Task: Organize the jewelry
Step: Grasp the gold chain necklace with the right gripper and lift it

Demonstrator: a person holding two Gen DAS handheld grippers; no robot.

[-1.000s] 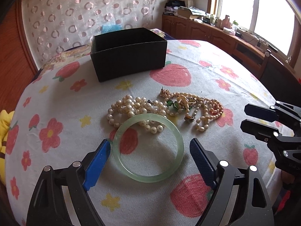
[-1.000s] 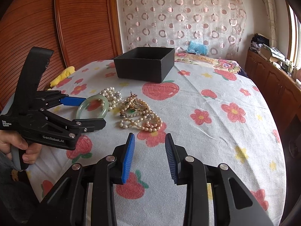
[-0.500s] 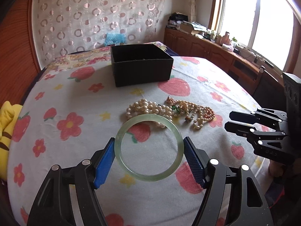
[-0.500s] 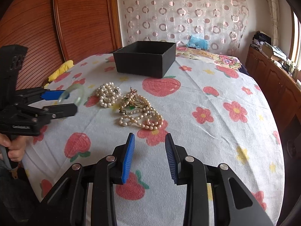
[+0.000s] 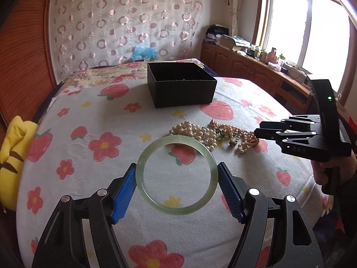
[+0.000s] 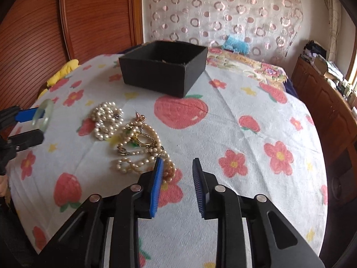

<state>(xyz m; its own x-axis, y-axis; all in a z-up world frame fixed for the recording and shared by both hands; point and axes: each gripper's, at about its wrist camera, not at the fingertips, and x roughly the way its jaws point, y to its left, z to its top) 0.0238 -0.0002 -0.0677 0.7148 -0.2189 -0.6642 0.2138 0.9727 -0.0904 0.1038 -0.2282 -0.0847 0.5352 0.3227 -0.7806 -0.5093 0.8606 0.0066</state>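
Observation:
My left gripper is shut on a pale green jade bangle and holds it above the cloth. It shows at the left edge of the right wrist view, with the bangle between its fingers. A pile of pearl necklaces and gold pieces lies on the cloth, also in the right wrist view. An open black box stands behind the pile, seen too in the right wrist view. My right gripper is open and empty, just right of the pile; it also appears in the left wrist view.
The table is round, covered with a white cloth printed with strawberries and flowers. A yellow plush toy lies off its left edge. Wooden cabinets run along the right wall under a window.
My left gripper closed on the bangle, lifted it off the cloth and drew back from the pile. My right gripper moved forward toward the pearl pile.

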